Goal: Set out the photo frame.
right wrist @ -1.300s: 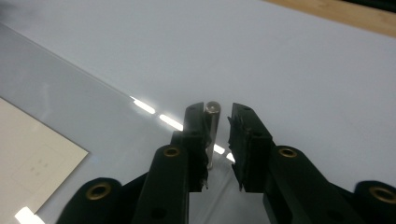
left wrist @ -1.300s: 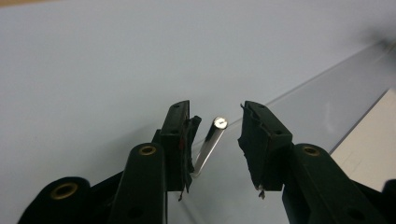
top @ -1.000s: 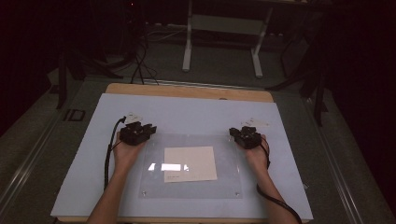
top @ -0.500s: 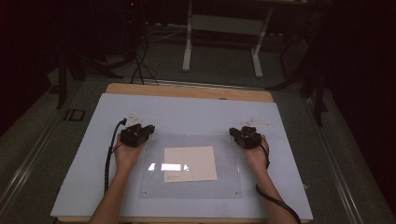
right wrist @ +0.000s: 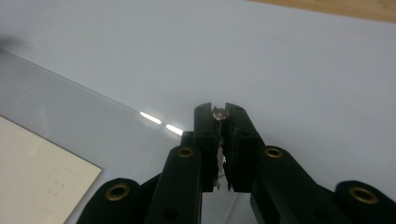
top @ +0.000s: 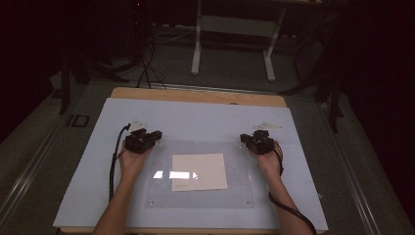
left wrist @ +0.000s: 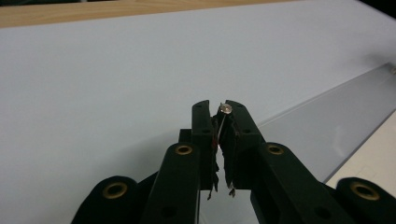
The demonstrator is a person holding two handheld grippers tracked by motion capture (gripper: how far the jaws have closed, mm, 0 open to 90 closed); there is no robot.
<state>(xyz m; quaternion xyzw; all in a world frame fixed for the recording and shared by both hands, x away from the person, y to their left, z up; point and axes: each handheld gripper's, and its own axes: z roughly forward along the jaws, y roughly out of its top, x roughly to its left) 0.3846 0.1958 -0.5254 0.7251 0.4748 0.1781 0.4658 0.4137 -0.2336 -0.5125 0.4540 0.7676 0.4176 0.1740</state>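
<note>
A clear plastic sheet (top: 235,191) lies flat on the pale blue mat, with a beige paper (top: 198,171) under it. My left gripper (top: 148,135) sits at the sheet's far left corner. In the left gripper view its jaws (left wrist: 219,107) are shut on a small silver stud (left wrist: 225,108), with the sheet (left wrist: 327,116) running off to the right. My right gripper (top: 248,139) sits at the far right corner. Its jaws (right wrist: 218,108) are shut on a matching silver stud (right wrist: 219,113), beside the sheet's edge (right wrist: 70,112). Both hands rest low on the mat.
The pale blue mat (top: 195,117) covers a wooden table whose far edge (top: 195,95) shows. White metal stand legs (top: 198,49) and cables stand on the dark floor beyond. Small studs mark the sheet's near corners (top: 247,202).
The left gripper's jaws have drawn together at the sheet's far left corner. Both hands and the right gripper stay where they were.
</note>
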